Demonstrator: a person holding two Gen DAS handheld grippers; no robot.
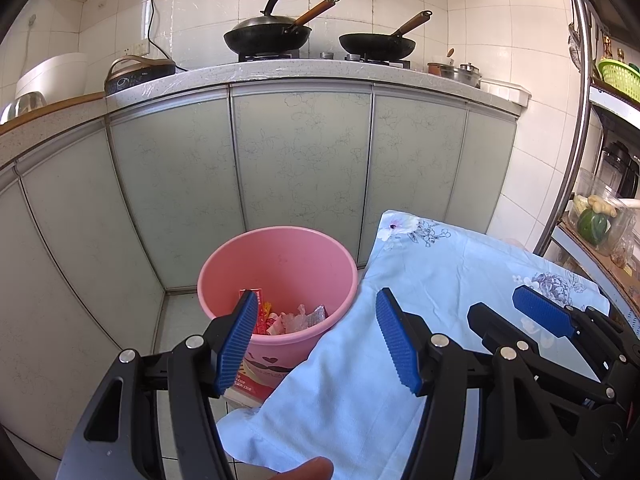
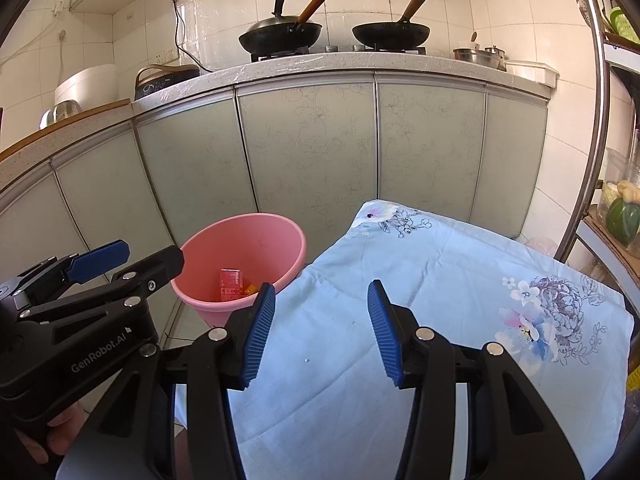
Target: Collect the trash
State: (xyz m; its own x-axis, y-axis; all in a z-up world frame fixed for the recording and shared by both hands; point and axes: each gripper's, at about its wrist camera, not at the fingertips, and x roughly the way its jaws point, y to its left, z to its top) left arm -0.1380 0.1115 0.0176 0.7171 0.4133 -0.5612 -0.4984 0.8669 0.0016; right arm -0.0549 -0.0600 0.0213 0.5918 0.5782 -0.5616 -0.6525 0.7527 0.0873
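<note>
A pink bucket [image 1: 288, 256] stands on the floor against the cabinet doors, left of a table under a light blue floral cloth [image 1: 440, 264]. In the bucket lie a red box [image 1: 260, 304] and crumpled wrappers [image 1: 300, 318]. My left gripper [image 1: 318, 340] is open and empty, held above the bucket's near rim and the cloth's left edge. My right gripper [image 2: 322, 332] is open over the cloth [image 2: 420, 280] with nothing between its pads. The right wrist view shows the bucket [image 2: 248, 240], the red box [image 2: 231, 284] and the left gripper [image 2: 136, 258] at far left.
A red and white pack [image 1: 252, 388] shows on the floor below the bucket. Behind, the counter [image 1: 320, 70] carries two woks [image 1: 268, 36] and pots. A metal rack [image 1: 576, 140] with vegetables and a green basket stands at the right.
</note>
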